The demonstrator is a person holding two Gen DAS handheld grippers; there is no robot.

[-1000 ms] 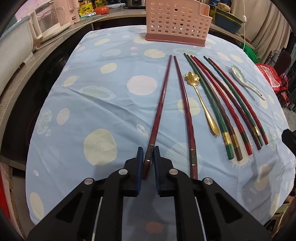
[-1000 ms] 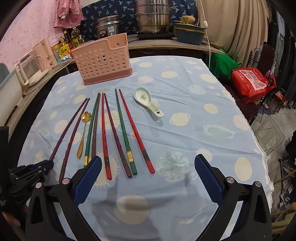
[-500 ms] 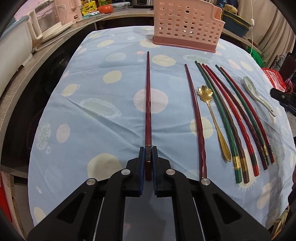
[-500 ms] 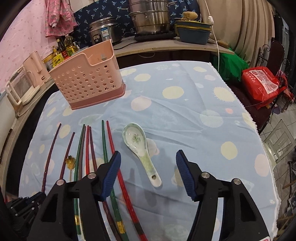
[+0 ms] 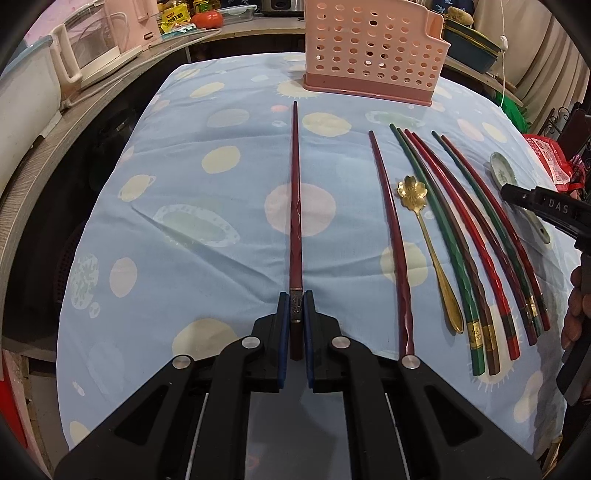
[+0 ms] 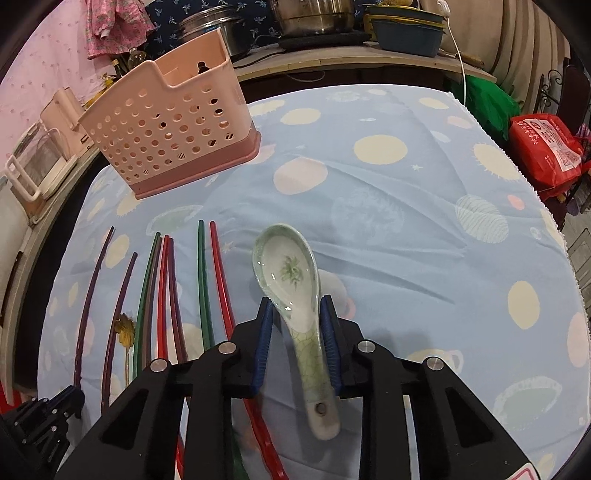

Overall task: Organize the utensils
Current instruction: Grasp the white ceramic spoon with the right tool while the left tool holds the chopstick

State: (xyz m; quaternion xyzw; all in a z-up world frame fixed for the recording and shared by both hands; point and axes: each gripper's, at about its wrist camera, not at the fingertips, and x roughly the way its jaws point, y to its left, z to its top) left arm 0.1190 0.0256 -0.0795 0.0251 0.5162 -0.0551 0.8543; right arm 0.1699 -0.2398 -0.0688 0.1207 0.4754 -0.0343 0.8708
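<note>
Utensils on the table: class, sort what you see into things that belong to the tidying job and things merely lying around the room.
Belong to the job:
dark red chopstick
ceramic spoon
gold flower spoon
other chopsticks
pink perforated holder

Just lying about:
steel pots
red bag
blue tub

A home kitchen: behind the cloth-covered table (image 6: 406, 229), a counter (image 6: 369, 55) carries steel stockpots (image 6: 314, 14), a kettle (image 6: 40, 158) and oil bottles (image 5: 184, 11).

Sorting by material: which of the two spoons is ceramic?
The white-green ceramic spoon between the right gripper's closing jaws; the gold spoon lies among the chopsticks.
</note>
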